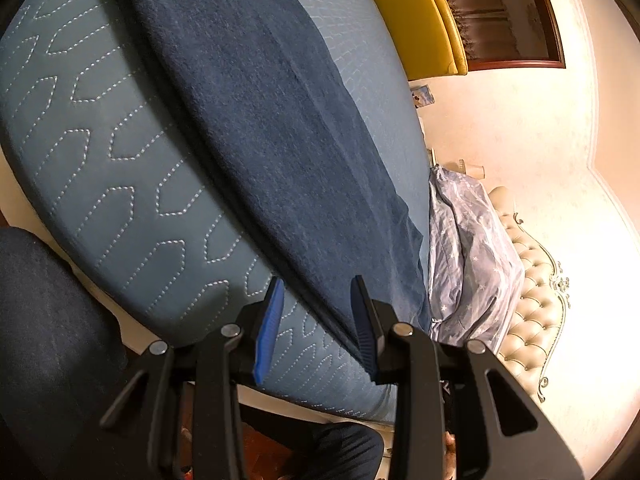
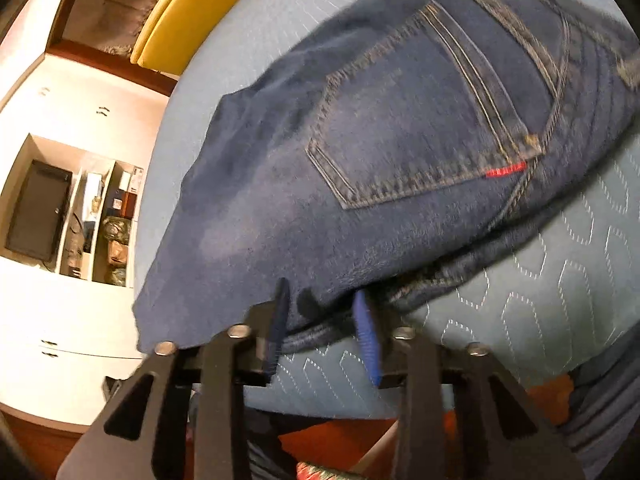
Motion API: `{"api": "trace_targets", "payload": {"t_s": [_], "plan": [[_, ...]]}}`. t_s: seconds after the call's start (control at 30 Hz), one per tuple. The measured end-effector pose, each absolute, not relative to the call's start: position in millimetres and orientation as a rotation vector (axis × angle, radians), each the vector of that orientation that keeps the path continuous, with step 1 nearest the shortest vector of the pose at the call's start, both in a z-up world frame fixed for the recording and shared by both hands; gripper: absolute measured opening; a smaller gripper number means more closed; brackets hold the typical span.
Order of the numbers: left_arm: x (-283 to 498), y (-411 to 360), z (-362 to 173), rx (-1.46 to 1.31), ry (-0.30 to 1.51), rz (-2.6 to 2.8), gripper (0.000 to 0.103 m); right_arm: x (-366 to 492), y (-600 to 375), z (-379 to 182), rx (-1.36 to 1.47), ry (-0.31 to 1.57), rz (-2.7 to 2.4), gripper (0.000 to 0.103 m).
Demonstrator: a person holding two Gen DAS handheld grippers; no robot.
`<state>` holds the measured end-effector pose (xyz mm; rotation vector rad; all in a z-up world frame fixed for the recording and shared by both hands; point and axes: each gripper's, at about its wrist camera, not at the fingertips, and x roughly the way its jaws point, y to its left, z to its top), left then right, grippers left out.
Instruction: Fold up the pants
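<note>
Dark blue jeans lie stretched out on a light blue quilted bed cover. In the left wrist view a long leg runs from the top down to my left gripper, which is open with the leg's lower edge between its blue pads. In the right wrist view the seat of the jeans shows a back pocket with a red tag. My right gripper is open, its pads on either side of the jeans' near edge.
A yellow chair stands beyond the bed. A crumpled starred duvet and a tufted cream headboard lie to the right. White cabinets with open shelves stand to the left in the right wrist view.
</note>
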<state>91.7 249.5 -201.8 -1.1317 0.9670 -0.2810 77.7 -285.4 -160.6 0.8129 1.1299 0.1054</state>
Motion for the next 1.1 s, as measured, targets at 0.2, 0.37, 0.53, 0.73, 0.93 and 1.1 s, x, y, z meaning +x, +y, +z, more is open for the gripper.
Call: {"api": "trace_targets", "payload": {"t_s": [0.2,0.37,0.53,0.73,0.93,1.1], "plan": [[95,252,-203,-1.145,0.974,-0.309,0.036,71,-282,-148,0.737,1.100,0.100,0.002],[100,247,-210,-1.153,1.006,-0.321,0.036,62,-284,-140,0.724,1.091,0.115,0.002],[107,243,-221,-1.169,1.041,-0.298,0.034,61,-288,-148,0.718,1.113,0.111,0.001],[116,247,-226,-1.162,1.045,-0.254,0.005,62,-286,-160,0.665,1.141,0.099,0.001],[108,252,-224,-1.140,1.033,-0.210,0.001,64,-275,-167,0.548,1.156,0.071,0.001],[98,267,-215,-1.129,1.010,-0.187,0.019,63,-266,-161,0.403,1.164,0.056,0.009]]}}
